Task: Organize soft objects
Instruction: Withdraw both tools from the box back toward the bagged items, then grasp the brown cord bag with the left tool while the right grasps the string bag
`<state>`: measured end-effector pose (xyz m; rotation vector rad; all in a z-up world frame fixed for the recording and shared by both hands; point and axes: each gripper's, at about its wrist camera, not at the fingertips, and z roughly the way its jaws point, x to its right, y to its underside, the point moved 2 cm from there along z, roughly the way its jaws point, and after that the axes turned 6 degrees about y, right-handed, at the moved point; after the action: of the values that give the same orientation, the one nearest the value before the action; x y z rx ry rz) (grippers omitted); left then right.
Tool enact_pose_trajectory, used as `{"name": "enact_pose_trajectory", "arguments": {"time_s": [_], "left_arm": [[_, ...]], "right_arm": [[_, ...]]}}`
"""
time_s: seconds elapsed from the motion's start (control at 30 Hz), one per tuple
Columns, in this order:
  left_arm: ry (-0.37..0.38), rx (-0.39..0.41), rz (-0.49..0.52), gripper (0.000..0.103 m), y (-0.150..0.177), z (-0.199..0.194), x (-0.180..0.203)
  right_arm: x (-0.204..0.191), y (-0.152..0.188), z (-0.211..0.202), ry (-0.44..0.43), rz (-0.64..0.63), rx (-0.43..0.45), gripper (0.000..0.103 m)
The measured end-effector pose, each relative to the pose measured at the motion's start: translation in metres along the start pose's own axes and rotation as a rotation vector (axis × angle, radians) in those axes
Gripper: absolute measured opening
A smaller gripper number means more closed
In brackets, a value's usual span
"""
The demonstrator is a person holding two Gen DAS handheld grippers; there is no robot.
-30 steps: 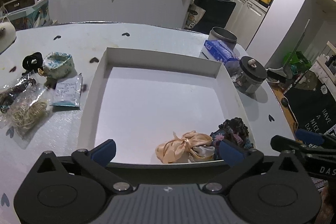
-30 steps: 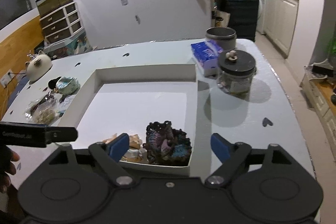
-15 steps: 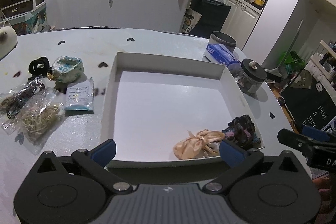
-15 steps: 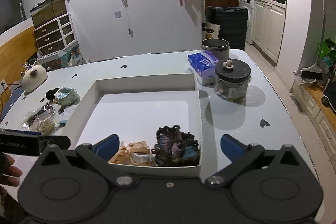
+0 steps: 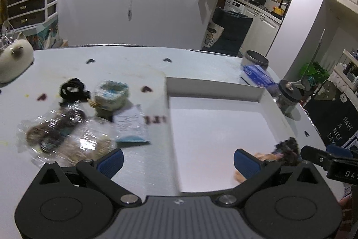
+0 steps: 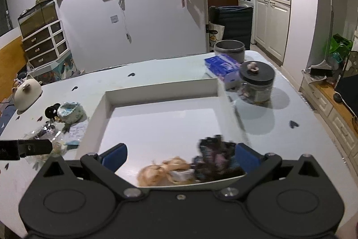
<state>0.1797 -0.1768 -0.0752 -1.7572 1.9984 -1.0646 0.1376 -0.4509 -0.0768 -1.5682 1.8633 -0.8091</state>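
A white tray [image 5: 214, 87] [image 6: 161, 87] lies on the table. In its near right corner lie a peach satin scrunchie [image 6: 165, 171] and a dark multicolour scrunchie [image 6: 217, 156], which also shows in the left wrist view [image 5: 288, 148]. Left of the tray lie a pale blue floral scrunchie [image 5: 111, 94] [image 6: 69, 112], a black hair tie [image 5: 71, 87], clear bags of hair ties [image 5: 56, 131] and a small packet [image 5: 132, 127]. My left gripper [image 5: 177, 160] is open and empty above the tray's left wall. My right gripper [image 6: 180, 155] is open and empty above the tray's near edge.
A dark-lidded glass jar [image 6: 257, 84], a blue tissue pack [image 6: 223, 66] and a grey tin [image 6: 229, 49] stand at the table's far right. A white cat-shaped pot [image 5: 13, 57] sits at the far left. Kitchen cabinets lie beyond the table.
My left gripper has swung left and back, so the loose items left of the tray now face it. My right gripper has drawn back and up from the tray. Both stay open.
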Motion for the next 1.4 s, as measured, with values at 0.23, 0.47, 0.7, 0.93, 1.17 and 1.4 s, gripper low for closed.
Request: {"name": "enact_pose_trajectory", "arguments": {"time_s": [0.23, 0.47, 0.7, 0.93, 1.17, 1.4], "left_arm": [[-0.022, 0.003, -0.004, 0.103, -0.009, -0.013, -0.060], [-0.041, 0.017, -0.011, 0.103, -0.014, -0.025, -0.120], [-0.056, 0.023, 0.054, 0.103, -0.023, -0.024, -0.170], [0.033, 0.000, 0.159, 0.103, -0.037, -0.011, -0.206], [0.087, -0.018, 0.203, 0.095, -0.039, 0.001, -0.221], [0.090, -0.064, 0.210, 0.073, -0.036, 0.013, -0.227]], "right_arm": [[-0.064, -0.002, 0.008, -0.015, -0.011, 0.004, 0.103], [-0.122, -0.003, 0.013, -0.032, -0.018, 0.010, 0.103], [-0.174, -0.006, 0.021, -0.055, -0.017, 0.028, 0.103], [-0.223, -0.025, 0.041, -0.098, -0.019, 0.029, 0.103], [-0.264, -0.033, 0.075, -0.152, -0.042, -0.061, 0.098], [-0.295, -0.013, 0.112, -0.256, -0.034, -0.266, 0.079]]}}
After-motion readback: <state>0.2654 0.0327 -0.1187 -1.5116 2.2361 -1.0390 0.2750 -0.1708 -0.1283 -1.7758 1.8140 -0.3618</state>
